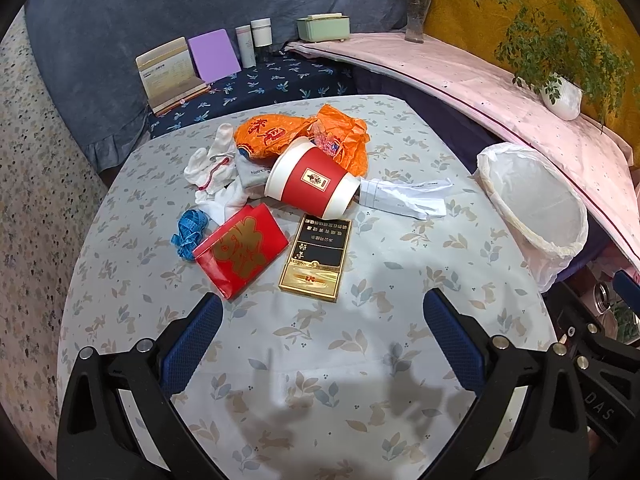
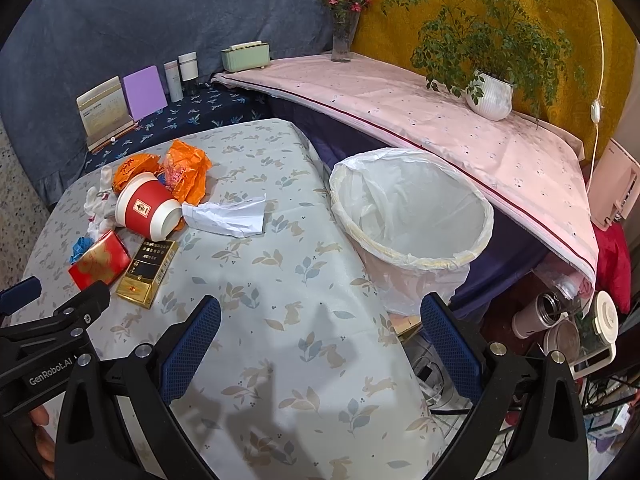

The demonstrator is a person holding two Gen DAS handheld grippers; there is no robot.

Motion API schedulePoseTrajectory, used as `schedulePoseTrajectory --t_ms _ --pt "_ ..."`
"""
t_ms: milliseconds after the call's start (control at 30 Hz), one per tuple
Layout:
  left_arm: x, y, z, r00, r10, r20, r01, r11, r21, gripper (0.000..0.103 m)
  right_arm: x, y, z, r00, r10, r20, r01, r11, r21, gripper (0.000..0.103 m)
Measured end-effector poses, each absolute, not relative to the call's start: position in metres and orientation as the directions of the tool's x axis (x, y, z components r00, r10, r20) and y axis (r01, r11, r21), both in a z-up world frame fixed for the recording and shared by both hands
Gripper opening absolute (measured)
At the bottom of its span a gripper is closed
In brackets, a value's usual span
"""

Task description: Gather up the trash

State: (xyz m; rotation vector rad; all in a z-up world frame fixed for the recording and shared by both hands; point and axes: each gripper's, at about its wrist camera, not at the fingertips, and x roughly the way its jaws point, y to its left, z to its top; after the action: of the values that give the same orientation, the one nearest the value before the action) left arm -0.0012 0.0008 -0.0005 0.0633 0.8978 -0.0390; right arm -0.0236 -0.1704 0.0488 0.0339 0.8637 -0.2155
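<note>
Both tools, left (image 1: 320, 320) and right (image 2: 320, 320), spread and idle; white-lined round plastic bin (image 2: 460, 200) at 2 o'clock seems unfilled, red-and-white paper cup (image 1: 312, 180) and litter uncollected.

One red cup (image 1: 312, 178), one orange bag (image 1: 304, 136), one gold box (image 1: 316, 258), one red envelope (image 1: 240, 250), one crumpled paper (image 1: 404, 198), one lined bin (image 1: 536, 208), two bottles (image 1: 254, 42).

the trash pile (image 1: 280, 184) lies on the table (image 1: 360, 340), with the lined bin (image 2: 412, 216) standing off its right edge.
</note>
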Motion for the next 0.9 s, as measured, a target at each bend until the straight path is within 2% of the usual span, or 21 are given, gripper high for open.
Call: schedulePoseTrajectory --t_ms 900 --pt "-0.0036 0.0039 -0.0025 0.614 -0.018 -0.789 0.059 0.998 0.023 0.096 -0.0261 -0.1756 0.0504 0.628 -0.189 -0.754 0.221 0.973 -0.060 0.096"
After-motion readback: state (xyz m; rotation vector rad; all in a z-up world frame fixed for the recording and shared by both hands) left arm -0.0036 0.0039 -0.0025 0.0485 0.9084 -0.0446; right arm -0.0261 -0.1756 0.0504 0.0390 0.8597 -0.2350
